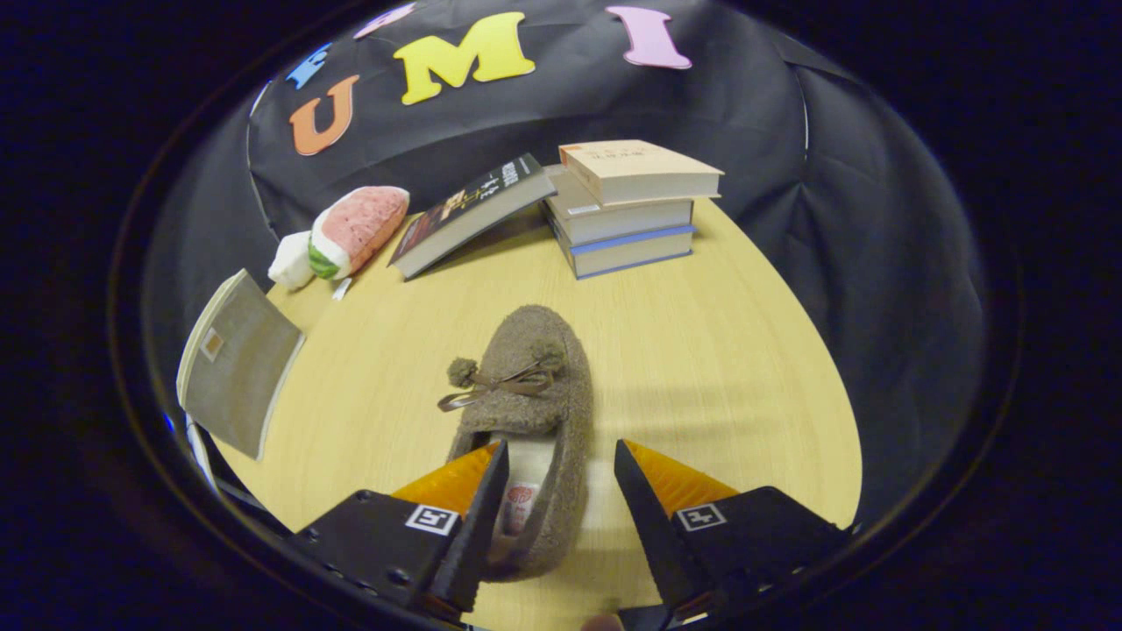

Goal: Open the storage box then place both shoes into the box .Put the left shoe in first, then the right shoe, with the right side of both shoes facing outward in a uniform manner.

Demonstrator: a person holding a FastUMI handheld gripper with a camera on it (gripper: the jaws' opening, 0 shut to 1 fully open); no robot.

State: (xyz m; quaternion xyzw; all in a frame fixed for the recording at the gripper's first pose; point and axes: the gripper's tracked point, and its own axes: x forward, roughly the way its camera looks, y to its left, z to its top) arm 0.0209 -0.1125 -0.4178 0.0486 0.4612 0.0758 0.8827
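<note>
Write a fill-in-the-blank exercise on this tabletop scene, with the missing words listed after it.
1. The gripper is open, and the heel of the brown fuzzy ____ lies between its fingers.
2. The slipper has a bow with ____ on top.
3. Beyond the slipper, a stack of ____ books sits on the table.
4. A dark book leans against that ____.

Missing words: slipper; pompoms; three; stack
</note>
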